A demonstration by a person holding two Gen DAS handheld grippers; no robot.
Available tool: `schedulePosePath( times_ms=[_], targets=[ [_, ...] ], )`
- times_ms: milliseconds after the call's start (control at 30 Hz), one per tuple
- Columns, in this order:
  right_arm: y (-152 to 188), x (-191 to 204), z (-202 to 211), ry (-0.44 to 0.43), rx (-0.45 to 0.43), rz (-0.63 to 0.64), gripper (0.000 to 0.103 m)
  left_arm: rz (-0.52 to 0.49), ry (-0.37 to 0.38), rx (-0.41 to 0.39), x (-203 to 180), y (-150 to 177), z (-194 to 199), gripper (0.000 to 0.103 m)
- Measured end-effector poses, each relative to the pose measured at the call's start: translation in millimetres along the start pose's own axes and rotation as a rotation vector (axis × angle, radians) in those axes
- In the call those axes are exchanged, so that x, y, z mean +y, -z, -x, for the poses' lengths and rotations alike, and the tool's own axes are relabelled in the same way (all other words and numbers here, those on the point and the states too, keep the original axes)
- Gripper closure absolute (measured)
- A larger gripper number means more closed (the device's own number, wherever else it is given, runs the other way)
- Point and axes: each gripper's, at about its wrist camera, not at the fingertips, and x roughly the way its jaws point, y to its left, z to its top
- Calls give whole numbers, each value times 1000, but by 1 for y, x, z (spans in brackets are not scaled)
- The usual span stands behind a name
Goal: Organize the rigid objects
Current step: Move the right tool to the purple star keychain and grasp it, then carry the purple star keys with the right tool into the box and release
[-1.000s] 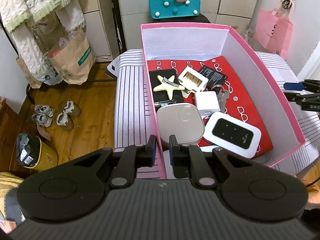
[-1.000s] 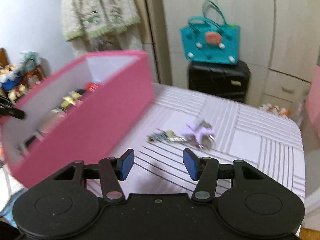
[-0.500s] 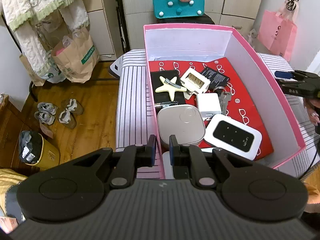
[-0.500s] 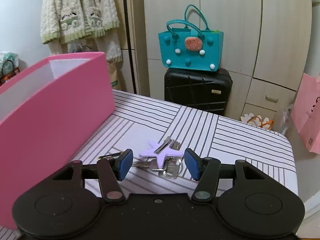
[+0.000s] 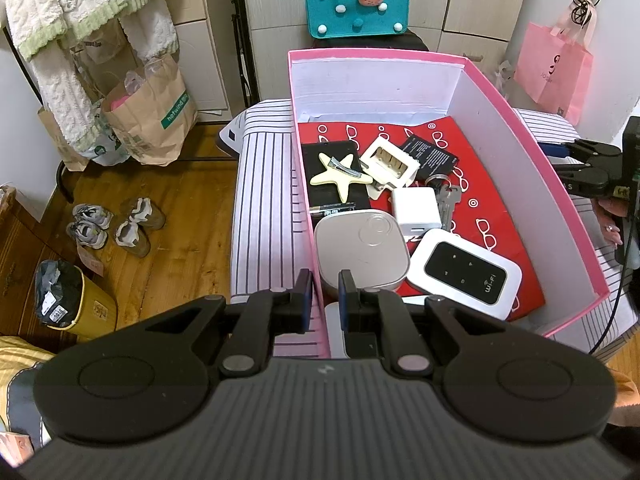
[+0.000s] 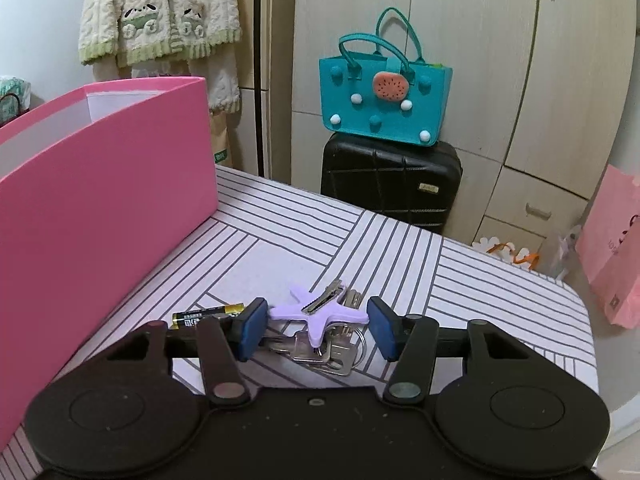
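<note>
The left gripper [image 5: 323,294] is clamped on the near left wall of the pink box [image 5: 552,168], one pad outside and one inside the thin wall. The box stands on a striped tabletop [image 6: 320,240]. On its red lining printed with glasses lie, from 12 o'clock toward 6 o'clock: a black battery pack [image 5: 430,156], a white open-faced plug housing [image 5: 392,162], a cream starfish hair clip [image 5: 340,178] resting on a black slab [image 5: 320,152], a white charger cube [image 5: 416,210] with a key [image 5: 446,204] at its 3 o'clock side, an AA battery [image 5: 332,210] against the left wall, a silver rounded case [image 5: 360,252] and a white Wi-Fi router [image 5: 466,274] at the case's 3 o'clock side

In the right wrist view the right gripper [image 6: 316,328] hangs just above the tabletop with its blue pads spread wide, closed on nothing. Between the pads lies a purple starfish hair clip [image 6: 316,314] on top of a bunch of silver keys [image 6: 332,350] on a ring; neither pad touches the clip. A second AA battery [image 6: 208,314] lies at the clip's 9 o'clock, partly behind the left pad. The pink box wall rises at 9 o'clock of this group. At 12 o'clock, beyond the tabletop, a teal felt bag [image 6: 384,100] sits on a black suitcase [image 6: 390,180]
</note>
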Motion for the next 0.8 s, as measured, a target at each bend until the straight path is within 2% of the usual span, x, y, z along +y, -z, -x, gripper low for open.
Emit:
schedulePosePath(
  times_ms=[200,467,600,800],
  targets=[
    [-1,3,16,-7,-10,14,43,2,11,-4,2,-1,1,92],
    [-10,15,57,-26,-69,37,43,4,21,-17,5,2,1,92],
    [-24,28,84,-70,-128,65,43,5,23,-18,4,2,1,92],
    [-53,62,114,-195,-224,140,43,7,25,-19,4,3,1,92]
  ],
)
